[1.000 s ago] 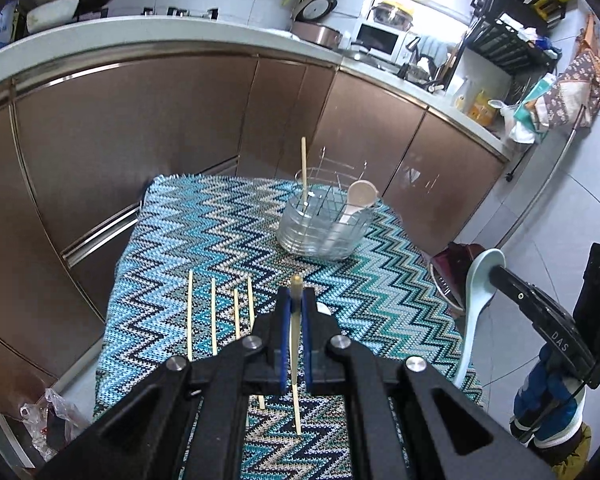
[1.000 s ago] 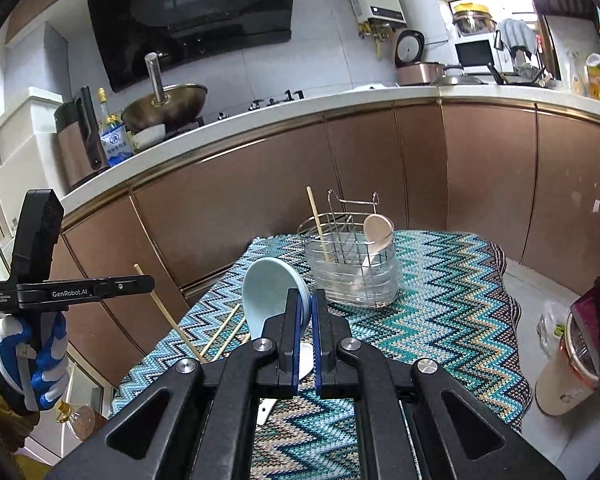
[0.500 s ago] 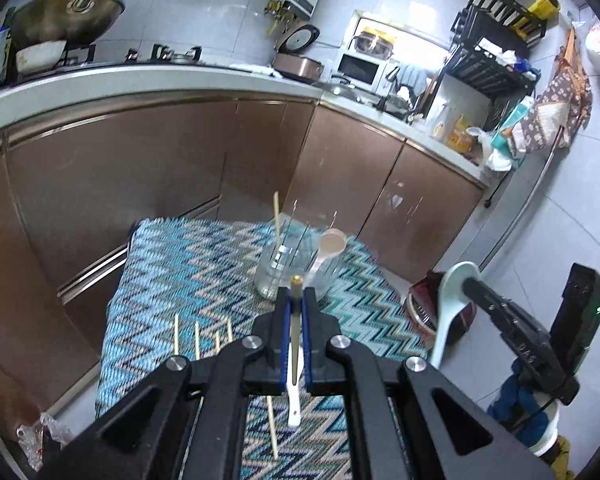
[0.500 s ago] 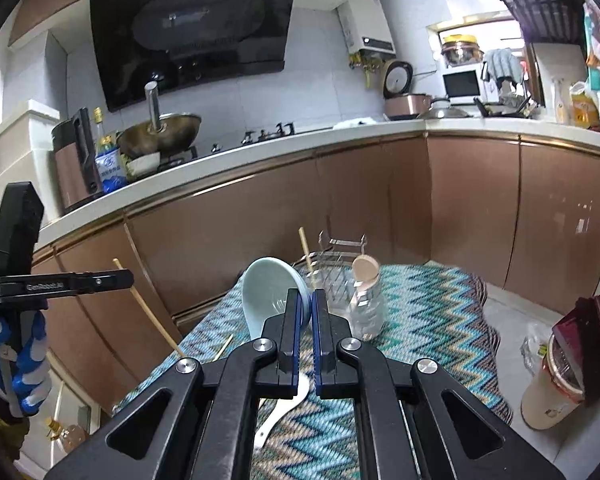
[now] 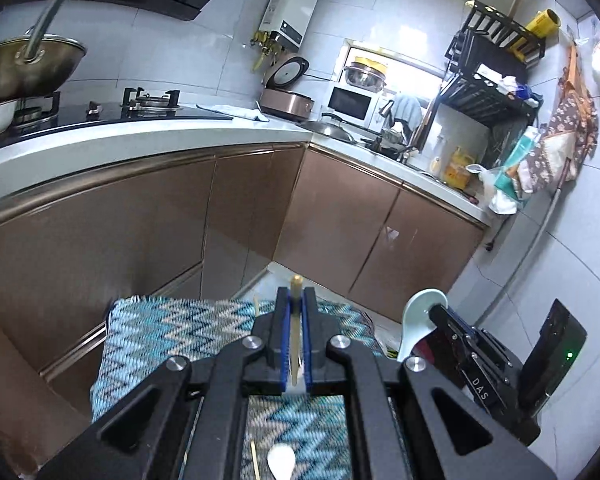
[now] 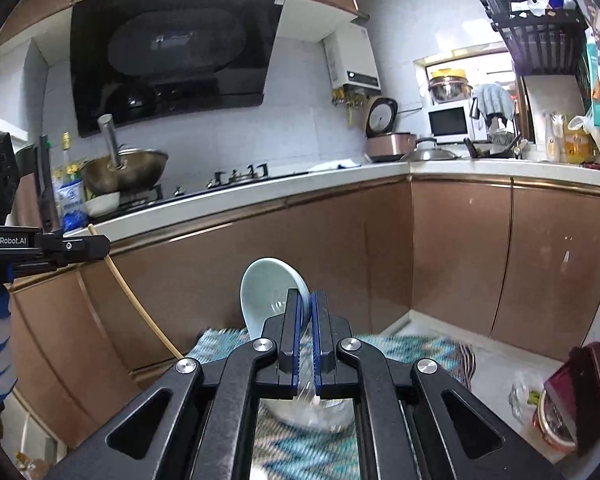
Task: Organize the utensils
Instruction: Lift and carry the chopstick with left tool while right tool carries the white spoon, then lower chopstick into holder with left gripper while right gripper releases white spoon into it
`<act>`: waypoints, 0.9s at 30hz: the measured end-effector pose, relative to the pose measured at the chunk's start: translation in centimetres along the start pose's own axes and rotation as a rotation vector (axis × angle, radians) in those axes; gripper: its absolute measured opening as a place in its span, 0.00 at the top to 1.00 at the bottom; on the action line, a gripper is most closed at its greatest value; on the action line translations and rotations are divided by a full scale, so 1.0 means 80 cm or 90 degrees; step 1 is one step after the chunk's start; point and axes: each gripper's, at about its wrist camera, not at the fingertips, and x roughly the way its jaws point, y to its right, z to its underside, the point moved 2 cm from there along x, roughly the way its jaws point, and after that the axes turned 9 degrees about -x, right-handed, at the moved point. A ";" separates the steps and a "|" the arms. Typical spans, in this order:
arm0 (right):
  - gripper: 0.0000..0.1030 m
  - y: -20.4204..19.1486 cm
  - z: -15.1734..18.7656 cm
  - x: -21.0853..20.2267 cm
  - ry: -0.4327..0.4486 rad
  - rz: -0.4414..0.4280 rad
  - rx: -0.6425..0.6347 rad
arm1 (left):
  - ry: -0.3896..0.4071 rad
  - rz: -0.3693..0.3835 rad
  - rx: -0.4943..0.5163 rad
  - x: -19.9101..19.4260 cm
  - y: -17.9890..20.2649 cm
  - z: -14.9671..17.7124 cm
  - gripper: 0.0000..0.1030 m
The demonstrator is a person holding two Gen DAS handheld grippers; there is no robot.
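Above the cloth's [image 5: 148, 332] far edge | left tool [image 5: 296, 300] clamps chopstick [image 5: 296, 284] | right tool [image 6: 306, 304] clamps spoon [image 6: 266, 292], holder probably hidden.

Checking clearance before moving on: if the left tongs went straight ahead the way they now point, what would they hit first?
Probably the brown cabinet doors under the counter; the left tongs, shut on a chopstick, point at them past the zigzag cloth. Depth is unclear.
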 end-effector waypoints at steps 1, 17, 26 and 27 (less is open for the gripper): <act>0.95 0.003 -0.002 0.014 0.007 0.007 -0.003 | 0.001 -0.004 0.003 0.012 0.000 -0.003 0.96; 0.95 0.007 0.035 0.142 0.040 0.062 -0.080 | -0.044 -0.045 0.024 0.170 -0.029 0.029 0.96; 0.94 0.012 0.067 0.170 0.044 0.062 -0.072 | -0.069 -0.061 0.018 0.203 -0.040 0.050 0.96; 0.94 0.011 0.069 0.171 0.043 0.062 -0.073 | -0.069 -0.063 0.018 0.205 -0.041 0.051 0.96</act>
